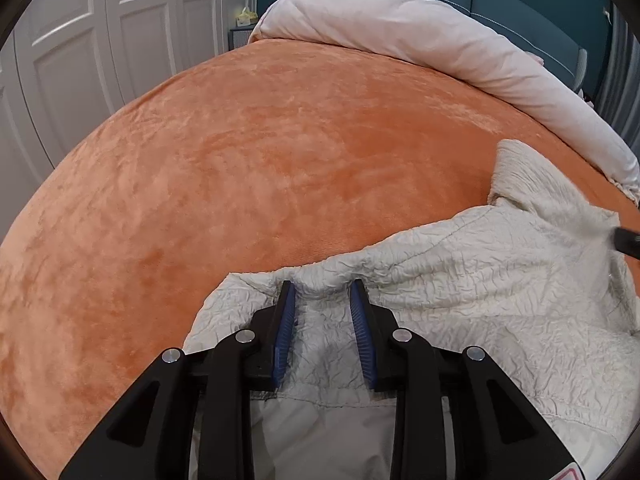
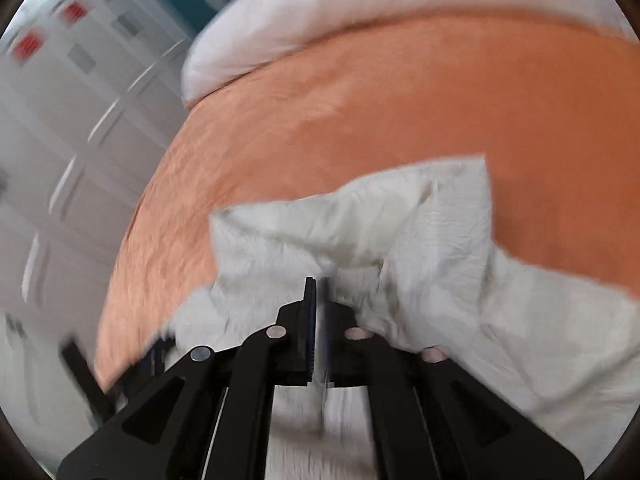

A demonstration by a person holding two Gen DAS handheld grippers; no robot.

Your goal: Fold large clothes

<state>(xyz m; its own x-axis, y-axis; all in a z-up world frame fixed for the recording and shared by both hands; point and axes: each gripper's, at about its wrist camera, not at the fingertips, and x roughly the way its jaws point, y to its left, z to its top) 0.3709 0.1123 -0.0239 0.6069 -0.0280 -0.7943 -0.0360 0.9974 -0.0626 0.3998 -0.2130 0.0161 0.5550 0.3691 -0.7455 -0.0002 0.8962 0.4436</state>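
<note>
The cream crinkled garment (image 1: 460, 280) lies bunched on the orange bedspread (image 1: 260, 152), at the bedspread's near edge, with one ribbed cuff or hem end (image 1: 516, 168) reaching toward the rolled white duvet (image 1: 420, 44). The duvet lies along the bedspread's far edge. White panelled wardrobe doors (image 1: 100, 40) stand beyond the bedspread's left side.

Left gripper (image 1: 323, 296): jaws partly apart, a raised ridge of the garment between the blue pads (image 1: 362, 328); whether the pads press on the fabric cannot be told.

Right gripper (image 2: 318, 292): jaws closed together at the garment (image 2: 400, 232), with fabric bunched around the fingertips. This view is motion-blurred, so a grip on the fabric cannot be confirmed.
</note>
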